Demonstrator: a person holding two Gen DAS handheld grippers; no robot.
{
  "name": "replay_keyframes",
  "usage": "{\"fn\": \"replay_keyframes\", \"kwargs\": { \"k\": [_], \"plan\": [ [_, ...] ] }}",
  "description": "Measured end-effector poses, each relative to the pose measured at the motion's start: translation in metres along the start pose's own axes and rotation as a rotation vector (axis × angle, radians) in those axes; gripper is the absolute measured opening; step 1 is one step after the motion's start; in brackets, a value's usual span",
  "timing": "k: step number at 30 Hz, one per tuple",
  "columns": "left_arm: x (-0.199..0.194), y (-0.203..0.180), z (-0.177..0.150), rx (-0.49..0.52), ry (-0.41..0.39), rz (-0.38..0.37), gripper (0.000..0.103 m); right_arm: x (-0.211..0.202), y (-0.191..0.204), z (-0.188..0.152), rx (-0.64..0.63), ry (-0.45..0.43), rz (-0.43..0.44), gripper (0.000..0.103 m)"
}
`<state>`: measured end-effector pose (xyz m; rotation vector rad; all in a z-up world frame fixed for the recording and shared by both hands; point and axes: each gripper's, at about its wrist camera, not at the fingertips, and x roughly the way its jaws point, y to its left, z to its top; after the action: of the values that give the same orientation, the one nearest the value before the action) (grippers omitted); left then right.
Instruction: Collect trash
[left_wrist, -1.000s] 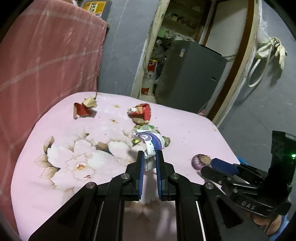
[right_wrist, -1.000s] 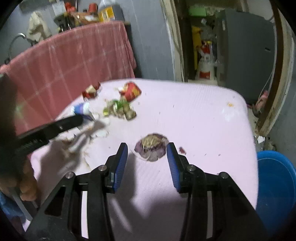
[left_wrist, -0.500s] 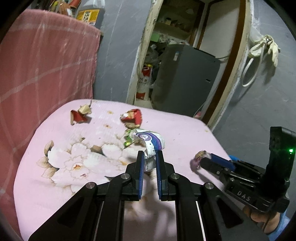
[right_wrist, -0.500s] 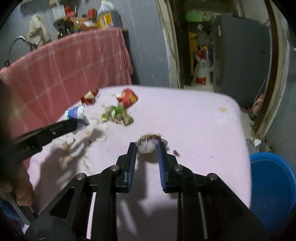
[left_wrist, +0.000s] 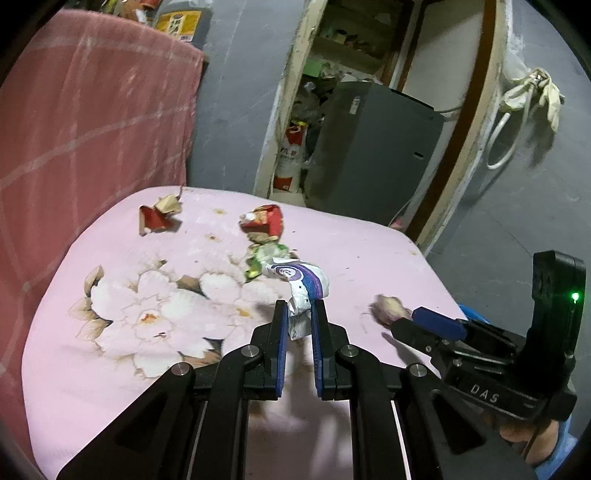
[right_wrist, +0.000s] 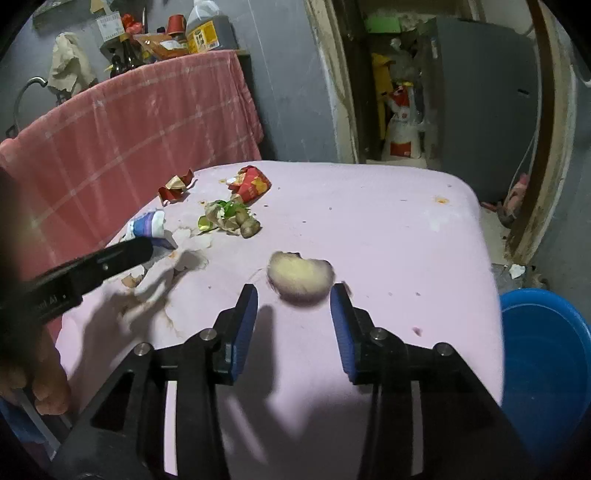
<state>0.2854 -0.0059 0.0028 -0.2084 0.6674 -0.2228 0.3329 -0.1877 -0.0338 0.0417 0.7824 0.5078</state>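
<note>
our right tool (right_wrist: 293, 314) is opening around the pale, purple-tinged onion scrap (right_wrist: 300, 275) lying crosswise just ahead on the pink worktop (right_wrist: 388, 236), while our left tool (left_wrist: 298, 325) clenches the crumpled white-purple wrapper (left_wrist: 301, 284).

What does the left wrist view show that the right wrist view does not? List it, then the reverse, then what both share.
Only the left wrist view: the left gripper from behind, its jaws shut on the white and purple wrapper, the flower print on the cloth, and pale gloves hanging on the wall.

Only the right wrist view: the blue bin beside the table, and bottles above the pink towel.

Both: the onion piece lying on the pink tablecloth just ahead of the right gripper, whose jaws are opening, the red wrappers and the grey cabinet.
</note>
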Motion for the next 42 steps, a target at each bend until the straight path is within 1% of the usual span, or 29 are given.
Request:
{"fn": "replay_keyframes", "kwargs": {
  "k": [2, 5, 7, 8, 10, 11, 14, 17, 20, 23, 25, 26, 27, 28, 31, 34, 36, 39, 42],
  "plan": [
    [0.002, 0.007, 0.000, -0.008, 0.010, 0.001, 0.010, 0.007, 0.003, 0.004, -0.004, 0.015, -0.011, 0.047],
    [0.006, 0.015, -0.002, -0.027, 0.034, -0.001, 0.010, 0.020, 0.005, 0.009, -0.003, 0.060, -0.036, 0.048],
    [0.009, 0.019, -0.004, -0.044, 0.051, -0.006, 0.010, 0.024, 0.006, 0.010, -0.001, 0.068, -0.048, 0.047],
    [0.010, 0.022, -0.006, -0.055, 0.060, -0.010, 0.010, 0.024, 0.006, 0.011, -0.001, 0.068, -0.053, 0.045],
    [0.012, 0.023, -0.007, -0.070, 0.071, -0.017, 0.010, 0.024, 0.004, 0.010, 0.006, 0.063, -0.064, 0.037],
    [0.012, 0.023, -0.007, -0.072, 0.072, -0.019, 0.010, 0.023, 0.002, 0.009, 0.014, 0.058, -0.057, 0.034],
    [0.007, 0.017, -0.008, -0.054, 0.060, -0.017, 0.010, 0.018, -0.002, 0.008, 0.030, 0.039, -0.039, 0.033],
    [-0.001, 0.008, -0.007, -0.029, 0.025, -0.014, 0.010, 0.006, -0.001, 0.006, 0.027, -0.014, -0.027, 0.032],
    [-0.011, -0.002, -0.004, -0.014, -0.026, -0.020, 0.010, -0.018, 0.001, 0.005, 0.006, -0.114, -0.045, 0.032],
    [-0.023, -0.015, 0.000, 0.004, -0.089, -0.034, 0.010, -0.054, 0.002, 0.004, -0.022, -0.252, -0.081, 0.032],
    [-0.029, -0.027, 0.005, 0.020, -0.130, -0.046, 0.010, -0.075, 0.000, 0.004, -0.028, -0.329, -0.102, 0.032],
    [-0.031, -0.032, 0.006, 0.028, -0.146, -0.051, 0.010, -0.081, -0.001, 0.004, -0.027, -0.352, -0.108, 0.032],
    [-0.033, -0.037, 0.008, 0.038, -0.163, -0.058, 0.010, -0.093, -0.005, 0.002, -0.021, -0.395, -0.117, 0.032],
    [-0.036, -0.046, 0.010, 0.052, -0.185, -0.068, 0.010, -0.099, -0.006, 0.003, -0.018, -0.414, -0.124, 0.032],
    [-0.041, -0.065, 0.014, 0.080, -0.225, -0.101, 0.010, -0.125, -0.016, 0.000, 0.001, -0.501, -0.173, 0.032],
    [-0.041, -0.090, 0.018, 0.116, -0.247, -0.149, 0.010, -0.147, -0.023, -0.003, 0.017, -0.558, -0.215, 0.032],
    [-0.039, -0.103, 0.020, 0.136, -0.254, -0.176, 0.010, -0.163, -0.030, -0.007, 0.025, -0.596, -0.263, 0.032],
    [-0.035, -0.128, 0.019, 0.173, -0.252, -0.217, 0.010, -0.178, -0.040, -0.013, 0.042, -0.624, -0.314, 0.032],
    [-0.027, -0.149, 0.017, 0.206, -0.237, -0.251, 0.010, -0.189, -0.052, -0.020, 0.066, -0.626, -0.366, 0.033]
  ]
}}
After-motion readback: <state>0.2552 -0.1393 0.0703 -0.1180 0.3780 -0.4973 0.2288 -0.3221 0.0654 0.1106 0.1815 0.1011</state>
